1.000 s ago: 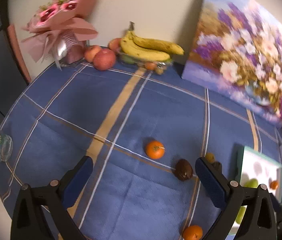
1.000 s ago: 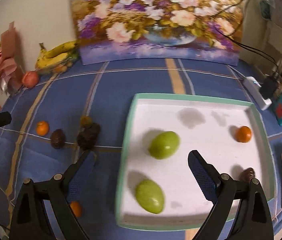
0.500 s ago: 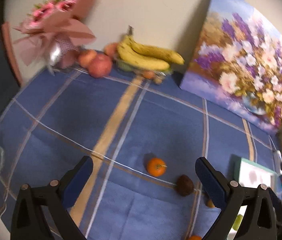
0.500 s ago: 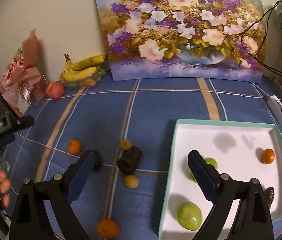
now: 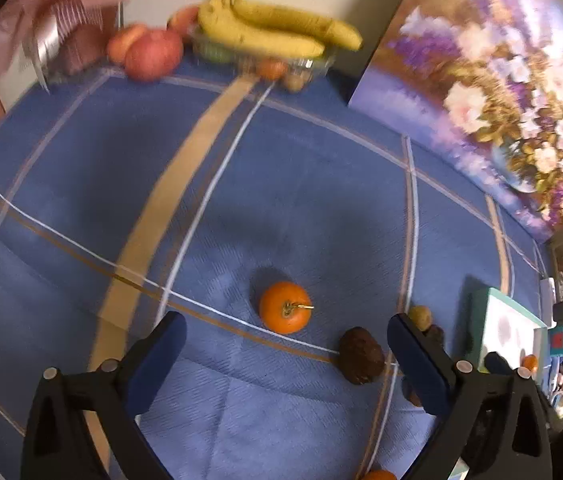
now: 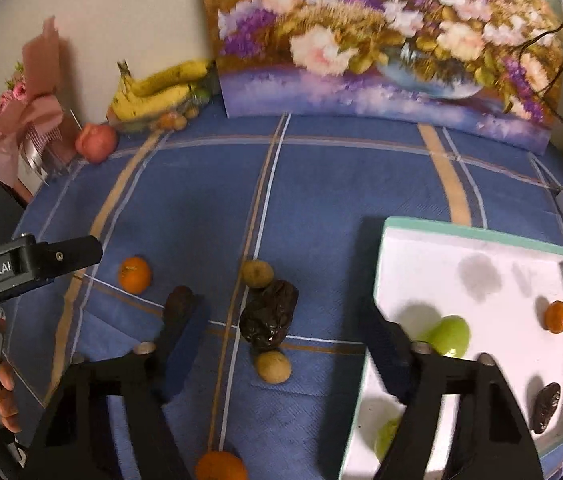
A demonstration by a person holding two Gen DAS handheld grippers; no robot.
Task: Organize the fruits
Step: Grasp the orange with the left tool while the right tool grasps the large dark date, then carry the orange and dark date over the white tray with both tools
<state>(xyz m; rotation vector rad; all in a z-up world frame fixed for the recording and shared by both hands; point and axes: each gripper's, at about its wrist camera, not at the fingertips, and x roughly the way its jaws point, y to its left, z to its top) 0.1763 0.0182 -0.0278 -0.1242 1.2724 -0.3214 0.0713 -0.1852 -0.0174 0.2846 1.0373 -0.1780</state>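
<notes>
Left gripper point(image 5: 283, 354) hangs wide open above an orange point(image 5: 284, 307) on the blue cloth point(image 5: 241, 200). Right gripper point(image 6: 281, 344), jaws just narrowing yet empty, brackets a dark wrinkled fruit point(image 6: 268, 315) beside the white tray point(image 6: 477, 236).

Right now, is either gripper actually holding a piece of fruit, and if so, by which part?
Nothing is held. The left gripper stands open above the orange. The right gripper has just been closing, but its fingers touch no fruit.

Both tongs angle steeply downward, left tongs point(image 5: 283, 354) spread wide, right tongs point(image 6: 281, 342) just narrowing, both empty.
</notes>
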